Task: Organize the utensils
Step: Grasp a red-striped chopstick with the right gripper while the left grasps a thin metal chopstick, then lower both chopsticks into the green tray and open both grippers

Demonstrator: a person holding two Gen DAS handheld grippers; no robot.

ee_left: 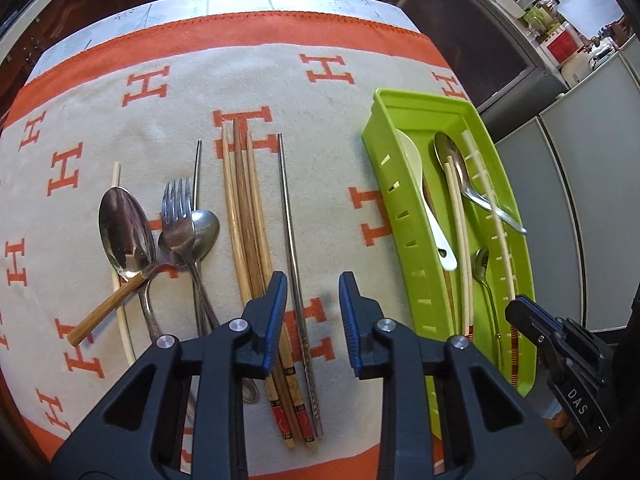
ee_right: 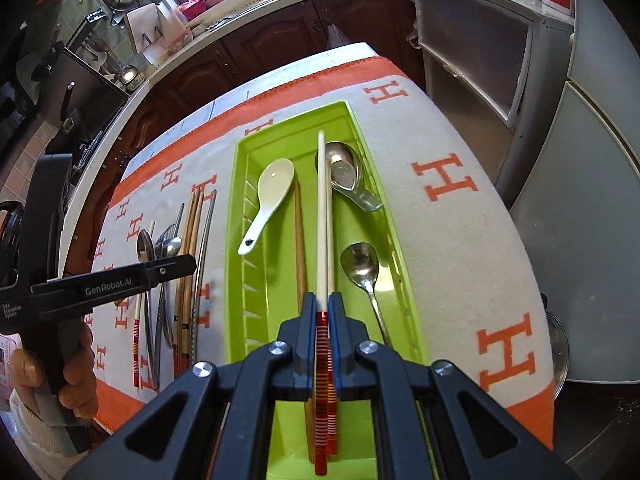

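White chopstick (ee_right: pixel 323 216) clamped at banded end by right gripper (ee_right: pixel 321 312), over green tray (ee_right: pixel 240 152); best lowered level before release. Left gripper (ee_left: pixel 313 280) held apart, empty.

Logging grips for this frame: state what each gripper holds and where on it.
The right gripper is shut on a white chopstick at its red-striped handle end, above the green tray. The left gripper is open, holding nothing.

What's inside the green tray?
The green tray holds a white spoon, two metal spoons, a wooden chopstick and cream chopsticks; the right gripper hides their ends.
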